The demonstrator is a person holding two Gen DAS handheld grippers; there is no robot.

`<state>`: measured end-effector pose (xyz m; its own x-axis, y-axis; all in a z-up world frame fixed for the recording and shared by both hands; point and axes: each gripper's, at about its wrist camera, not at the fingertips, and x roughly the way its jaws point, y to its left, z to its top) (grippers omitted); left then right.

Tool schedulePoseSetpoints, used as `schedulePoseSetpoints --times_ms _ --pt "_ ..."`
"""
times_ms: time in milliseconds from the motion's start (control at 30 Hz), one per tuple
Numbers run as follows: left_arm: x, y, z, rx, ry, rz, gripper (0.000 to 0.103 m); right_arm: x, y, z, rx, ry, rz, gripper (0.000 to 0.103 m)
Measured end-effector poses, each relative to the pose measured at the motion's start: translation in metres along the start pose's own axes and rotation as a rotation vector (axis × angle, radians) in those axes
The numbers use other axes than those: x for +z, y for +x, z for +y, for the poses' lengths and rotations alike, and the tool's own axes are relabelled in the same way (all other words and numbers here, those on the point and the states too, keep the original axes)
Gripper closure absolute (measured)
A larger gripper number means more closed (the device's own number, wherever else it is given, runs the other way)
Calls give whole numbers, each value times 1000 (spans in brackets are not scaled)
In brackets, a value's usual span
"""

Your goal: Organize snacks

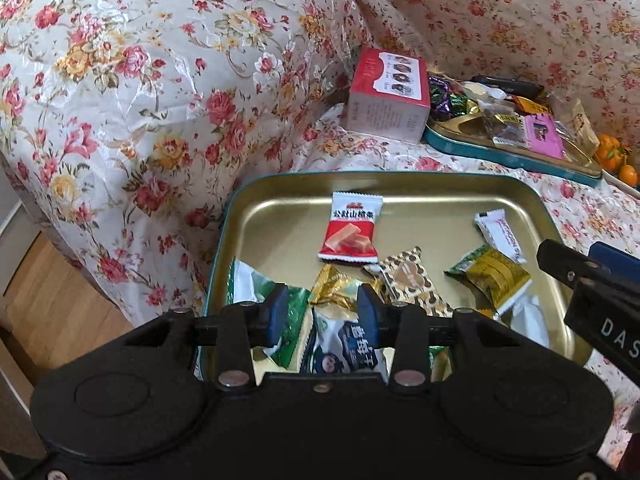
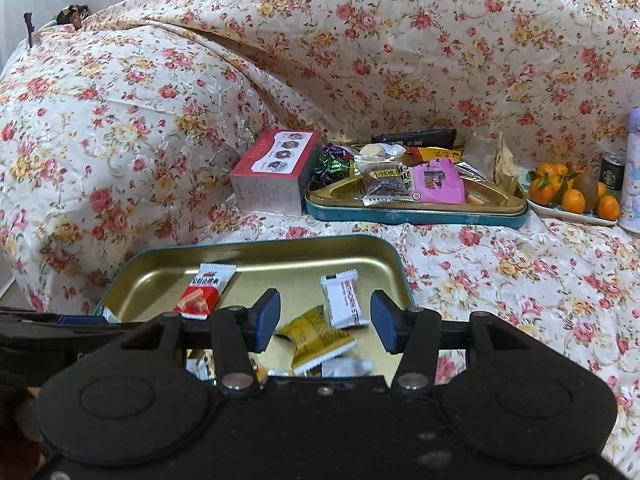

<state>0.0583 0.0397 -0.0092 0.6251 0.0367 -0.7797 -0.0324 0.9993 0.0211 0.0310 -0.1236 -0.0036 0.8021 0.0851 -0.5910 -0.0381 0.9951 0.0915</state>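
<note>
Snacks lie scattered in the gold tin tray [image 1: 400, 186] just ahead of and under both sets of jaws, gathered there as sorting stock, I judge. Beyond it, a second tin tray [image 2: 416, 216] holds more. The left gripper [image 1: 323, 312] and right gripper [image 2: 325, 320] both hang open, empty. Packets [image 1: 348, 350] beneath the left jaws are half hidden.
</note>
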Motion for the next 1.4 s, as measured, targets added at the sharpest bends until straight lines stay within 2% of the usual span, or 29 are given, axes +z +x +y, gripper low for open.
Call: schedulePoseSetpoints --times_ms 300,500,1400 --pt "-2 -4 6 -5 -33 -6 55 -9 -10 0 -13 0 12 40" --pt "-3 -2 1 -1 -14 1 55 -12 -12 -1 -25 5 18 36" --pt "-2 -2 0 -16 -5 12 55 -13 -9 -1 -31 13 35 34"
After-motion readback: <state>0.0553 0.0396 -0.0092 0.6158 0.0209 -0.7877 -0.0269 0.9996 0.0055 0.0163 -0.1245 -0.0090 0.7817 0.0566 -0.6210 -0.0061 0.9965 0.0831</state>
